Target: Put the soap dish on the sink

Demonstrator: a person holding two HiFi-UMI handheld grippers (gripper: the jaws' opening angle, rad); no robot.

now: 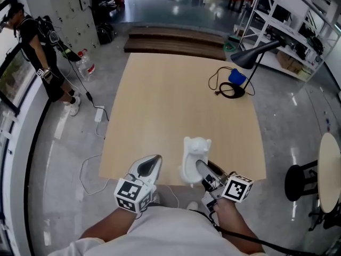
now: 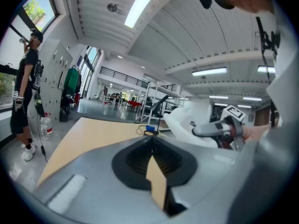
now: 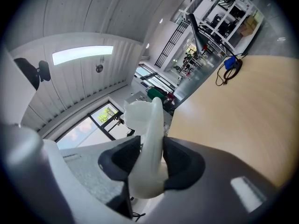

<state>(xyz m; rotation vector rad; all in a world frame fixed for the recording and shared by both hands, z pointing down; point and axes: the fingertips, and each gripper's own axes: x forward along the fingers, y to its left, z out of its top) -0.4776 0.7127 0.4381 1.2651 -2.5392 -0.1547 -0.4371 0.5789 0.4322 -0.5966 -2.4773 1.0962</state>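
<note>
A white soap dish (image 1: 193, 159) with a moulded animal shape at its top stands on edge between the jaws of my right gripper (image 1: 202, 170), over the near edge of the wooden table (image 1: 176, 100). In the right gripper view the pads press on both faces of the dish (image 3: 148, 139), so the right gripper (image 3: 149, 148) is shut on it. My left gripper (image 1: 149, 165) hangs to the left of the dish, apart from it, its jaws together and holding nothing. The left gripper view shows its closed jaws (image 2: 152, 146) and the dish (image 2: 187, 125) off to the right. No sink is in view.
A black desk lamp (image 1: 250, 57), its coiled cable and a blue object (image 1: 237, 77) sit at the table's far right corner. A person (image 1: 40, 52) stands at the far left. A black stool (image 1: 303, 180) and a round table top (image 1: 330, 172) are on the right.
</note>
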